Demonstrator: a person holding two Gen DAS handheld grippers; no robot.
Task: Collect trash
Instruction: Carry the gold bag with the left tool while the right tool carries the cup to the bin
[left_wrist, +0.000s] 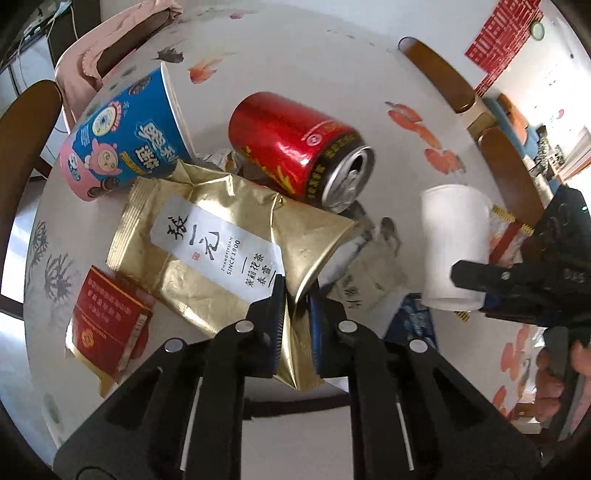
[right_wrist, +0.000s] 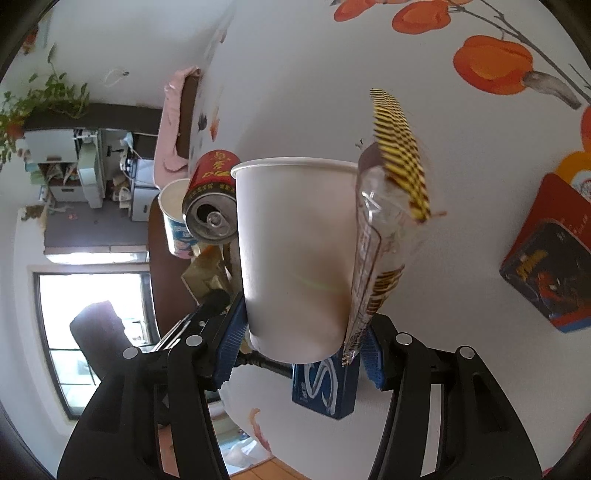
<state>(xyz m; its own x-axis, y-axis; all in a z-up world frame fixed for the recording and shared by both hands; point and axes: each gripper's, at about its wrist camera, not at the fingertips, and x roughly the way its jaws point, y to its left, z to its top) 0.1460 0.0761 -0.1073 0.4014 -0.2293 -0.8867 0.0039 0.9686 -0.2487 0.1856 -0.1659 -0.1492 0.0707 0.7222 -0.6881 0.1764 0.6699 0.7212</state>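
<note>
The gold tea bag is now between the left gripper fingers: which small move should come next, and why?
Probably lift the gold tea bag a little, clear of the table. The left gripper is shut on its corner, while its far end lies against the red can, so a slow rise should free it.

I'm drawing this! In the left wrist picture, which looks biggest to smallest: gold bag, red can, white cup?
1. gold bag
2. red can
3. white cup
The can and cup look close in size, so that order is unsure.
</note>
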